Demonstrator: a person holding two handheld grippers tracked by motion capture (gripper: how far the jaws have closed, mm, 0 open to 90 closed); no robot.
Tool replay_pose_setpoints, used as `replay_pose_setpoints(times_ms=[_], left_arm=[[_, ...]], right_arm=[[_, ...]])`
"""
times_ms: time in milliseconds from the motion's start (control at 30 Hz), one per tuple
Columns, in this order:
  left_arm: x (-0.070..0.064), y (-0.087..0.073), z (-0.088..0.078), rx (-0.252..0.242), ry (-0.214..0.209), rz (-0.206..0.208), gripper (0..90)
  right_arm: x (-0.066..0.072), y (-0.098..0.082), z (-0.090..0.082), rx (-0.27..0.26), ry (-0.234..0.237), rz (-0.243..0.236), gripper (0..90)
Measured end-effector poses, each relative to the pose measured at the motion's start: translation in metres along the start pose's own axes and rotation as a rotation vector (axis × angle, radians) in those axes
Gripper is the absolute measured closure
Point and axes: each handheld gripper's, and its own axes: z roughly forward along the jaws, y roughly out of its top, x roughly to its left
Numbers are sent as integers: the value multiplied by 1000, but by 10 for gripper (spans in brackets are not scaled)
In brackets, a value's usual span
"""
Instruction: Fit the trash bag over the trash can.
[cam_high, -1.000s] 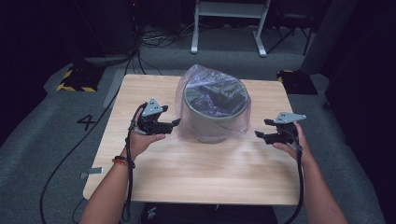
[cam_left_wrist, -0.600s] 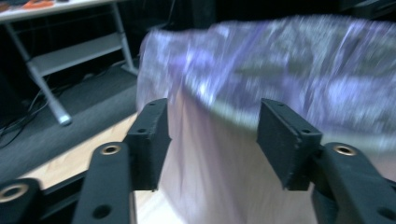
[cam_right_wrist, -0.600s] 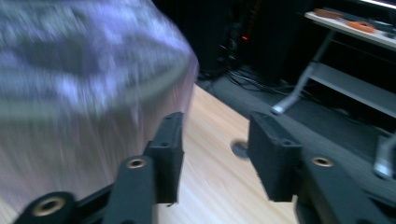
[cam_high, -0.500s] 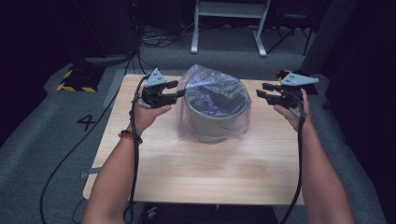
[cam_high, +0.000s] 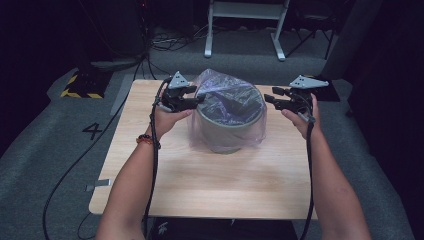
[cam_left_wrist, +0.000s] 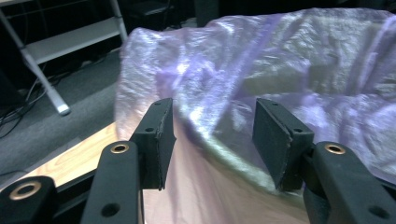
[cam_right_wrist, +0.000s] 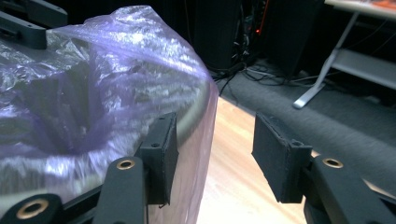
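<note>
Both tongs, left (cam_high: 197, 100) and right (cam_high: 270, 96), now spread at the bag's (cam_high: 227, 95) rim, apparently having risen.

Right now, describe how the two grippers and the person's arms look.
Both the left gripper and the right gripper are black, each topped by a grey three-cornered plate. Their jaws are flat black pads on arms with brass-ringed holes. A black cable trails along each forearm. The arms are bare, without sleeves; a red and dark bracelet circles the left wrist.
</note>
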Motion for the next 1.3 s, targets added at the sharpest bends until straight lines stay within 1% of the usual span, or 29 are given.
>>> replay_pose_setpoints(times_ms=[33,67,133,167,233,300,367,433,467,500,533,567,600,667,700,733,767,833,900,933,967,1000,1033,1067,1100,1133,1200,1233,1300], left_arm=[[2,2,0,-8,-3,-8,508],[4,3,0,-14,4,-13,529],[6,5,1,-21,5,-12,612],[8,9,3,-24,-4,-15,663],[9,10,4,-21,-4,-12,710],[8,15,9,-7,1,26,772],[8,18,13,12,-3,49,832],[10,17,16,30,-11,59,885],[11,17,17,26,-22,57,898],[11,17,17,26,-22,57,897],[15,15,13,0,-37,28,876],[16,14,10,-22,-40,6,813],[18,13,6,-35,-40,-5,730],[19,11,-1,-43,-53,-3,671],[20,9,-4,-39,-58,-3,640],[20,8,-5,-33,-71,-2,630],[20,8,-6,-18,-89,6,626],[17,9,-7,-5,-91,31,593],[15,10,-7,-7,-90,40,589],[9,14,-4,-3,-83,69,595],[7,15,-3,6,-80,86,617],[7,15,-3,6,-80,86,632],[0,18,5,43,-64,130,638],[-2,18,7,56,-57,145,650],[-2,18,7,56,-57,145,661],[-5,19,14,81,-38,171,671],[-6,19,16,88,-29,178,696],[-7,19,19,92,-10,182,714],[-8,21,22,100,7,193,738]], right_arm=[[1,3,1,-1,5,-7,513],[2,6,3,-5,12,-12,515],[3,9,5,-2,17,-17,517],[6,16,13,11,24,-41,521],[6,20,18,22,29,-48,523],[7,25,26,34,27,-58,525],[8,29,33,43,33,-59,525],[10,31,39,64,37,-66,529],[10,31,41,74,39,-64,528],[10,31,42,77,40,-61,523],[10,29,43,79,45,-49,519],[11,28,43,80,43,-46,516],[10,27,42,79,41,-46,516],[9,25,40,79,42,-41,518],[8,23,38,81,37,-39,518],[7,22,37,74,41,-35,518],[6,22,35,72,43,-28,518],[5,21,33,70,42,-21,518],[6,20,32,73,42,-27,518],[7,20,32,76,42,-33,518],[8,20,32,78,39,-38,520],[9,20,32,81,39,-41,521],[10,20,33,86,36,-45,521],[11,20,33,88,35,-51,522],[11,20,33,88,35,-51,522],[12,20,34,92,32,-57,522],[13,20,35,97,32,-57,521],[13,20,36,102,28,-62,521],[14,20,36,104,31,-61,521]])
